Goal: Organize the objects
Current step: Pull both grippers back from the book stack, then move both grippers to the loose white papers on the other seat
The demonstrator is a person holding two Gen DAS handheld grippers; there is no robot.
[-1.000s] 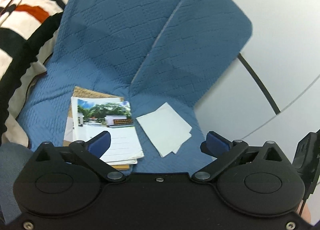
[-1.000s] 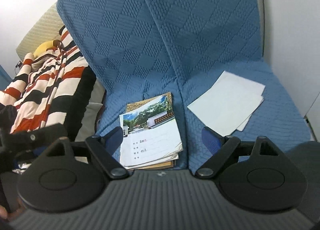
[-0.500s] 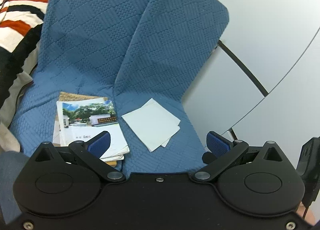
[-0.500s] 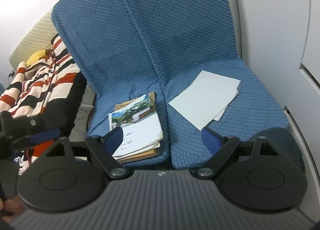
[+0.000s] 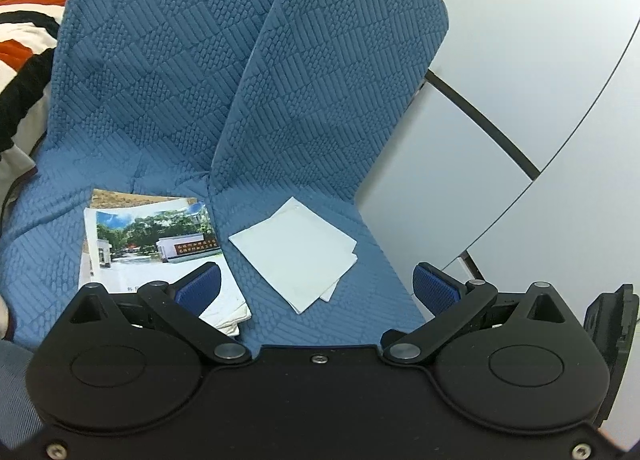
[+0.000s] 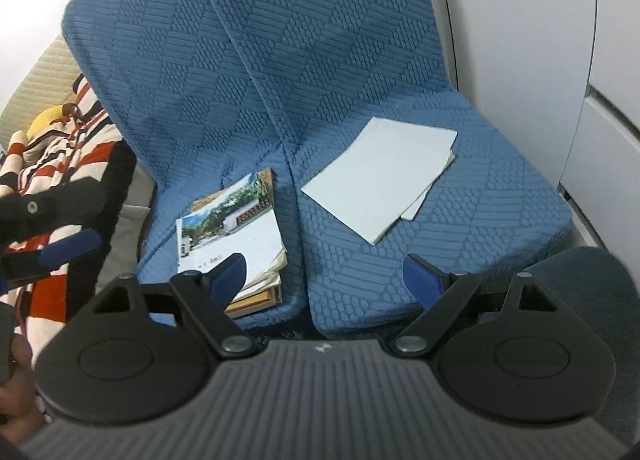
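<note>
Left wrist view: two blue seat cushions (image 5: pixel 132 188); one stack of booklets (image 5: pixel 152 244) on one, two white sheets (image 5: pixel 296 252) on the other. Left gripper (image 5: pixel 316 284) and right gripper (image 6: pixel 324 276) both spread wide, empty.

The left gripper (image 5: pixel 316 280) hides the near corner of the booklets (image 5: pixel 160 244), whose cover print is too small to read, and the striped blanket (image 6: pixel 60 148) runs off the frame's edge.
</note>
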